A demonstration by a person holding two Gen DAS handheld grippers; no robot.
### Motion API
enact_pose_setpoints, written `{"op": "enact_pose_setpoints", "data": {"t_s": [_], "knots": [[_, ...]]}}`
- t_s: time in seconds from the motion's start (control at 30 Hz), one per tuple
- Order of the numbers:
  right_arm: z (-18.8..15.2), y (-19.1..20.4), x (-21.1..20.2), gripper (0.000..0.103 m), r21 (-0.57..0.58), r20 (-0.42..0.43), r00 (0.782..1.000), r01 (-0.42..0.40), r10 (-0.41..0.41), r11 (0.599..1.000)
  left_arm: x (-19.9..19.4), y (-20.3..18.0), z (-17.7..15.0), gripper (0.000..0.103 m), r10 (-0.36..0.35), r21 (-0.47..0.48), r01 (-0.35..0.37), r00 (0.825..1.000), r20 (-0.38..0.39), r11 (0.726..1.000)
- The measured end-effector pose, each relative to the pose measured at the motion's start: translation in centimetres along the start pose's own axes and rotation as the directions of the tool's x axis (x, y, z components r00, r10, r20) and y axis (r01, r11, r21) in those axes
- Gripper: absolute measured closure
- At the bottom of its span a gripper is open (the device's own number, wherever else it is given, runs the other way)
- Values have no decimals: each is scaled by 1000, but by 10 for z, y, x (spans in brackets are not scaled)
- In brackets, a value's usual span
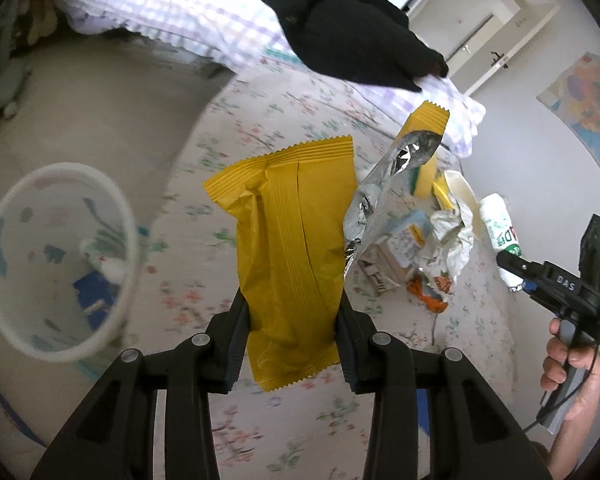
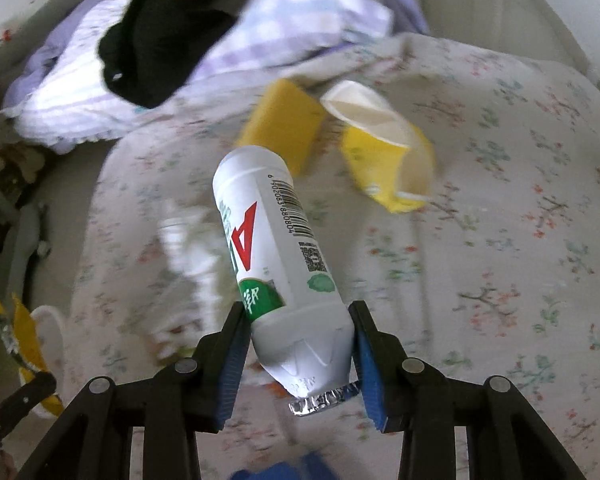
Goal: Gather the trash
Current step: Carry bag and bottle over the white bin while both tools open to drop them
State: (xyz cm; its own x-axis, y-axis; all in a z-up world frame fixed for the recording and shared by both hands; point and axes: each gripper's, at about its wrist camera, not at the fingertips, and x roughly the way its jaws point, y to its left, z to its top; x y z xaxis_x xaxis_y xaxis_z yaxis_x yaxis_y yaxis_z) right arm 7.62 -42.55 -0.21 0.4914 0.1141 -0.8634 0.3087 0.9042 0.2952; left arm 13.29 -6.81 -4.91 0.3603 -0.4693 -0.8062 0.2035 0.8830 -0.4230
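Now the left gripper (image 1: 294, 312) is clenched on a yellow wrapper (image 1: 288, 240), its pads pressing the packet's two long edges near the lower end; most of the wrapper stands up past the fingertips, crumpled at the top. Left of those jaws, lower down, sits a white bin (image 1: 56, 260) with scraps inside. Right of them and beyond, on the floral bedspread (image 1: 300, 108), lies a heap of trash: a foil bag (image 1: 384, 196), crumpled paper (image 1: 454, 236) and an orange scrap (image 1: 426, 294).

The right gripper (image 2: 300, 332) grasps a white bottle (image 2: 276, 248) by its shoulder, blue pads against both sides; the torn foil seal points back toward the camera and the base sticks out ahead of the fingertips, clear of the bed. Beyond the bottle, ahead of these jaws and to the right, a yellow cup (image 2: 380, 160) lies on its side, next to a yellow packet (image 2: 284, 124). A black garment (image 2: 160, 48) is draped on a checked quilt (image 2: 300, 12) farther off.
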Motion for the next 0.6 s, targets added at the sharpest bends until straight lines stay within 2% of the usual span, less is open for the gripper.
{"op": "enact_pose_setpoints", "data": {"t_s": [0.33, 0.6], "knots": [[-14, 87, 3, 59, -129, -7, 995, -100, 100, 987, -44, 68, -6, 62, 82, -94, -76, 995, 56, 993], [-30, 156, 26, 59, -225, -58, 987, -161, 151, 961, -69, 126, -13, 62, 153, -179, -138, 985, 76, 974]]}}
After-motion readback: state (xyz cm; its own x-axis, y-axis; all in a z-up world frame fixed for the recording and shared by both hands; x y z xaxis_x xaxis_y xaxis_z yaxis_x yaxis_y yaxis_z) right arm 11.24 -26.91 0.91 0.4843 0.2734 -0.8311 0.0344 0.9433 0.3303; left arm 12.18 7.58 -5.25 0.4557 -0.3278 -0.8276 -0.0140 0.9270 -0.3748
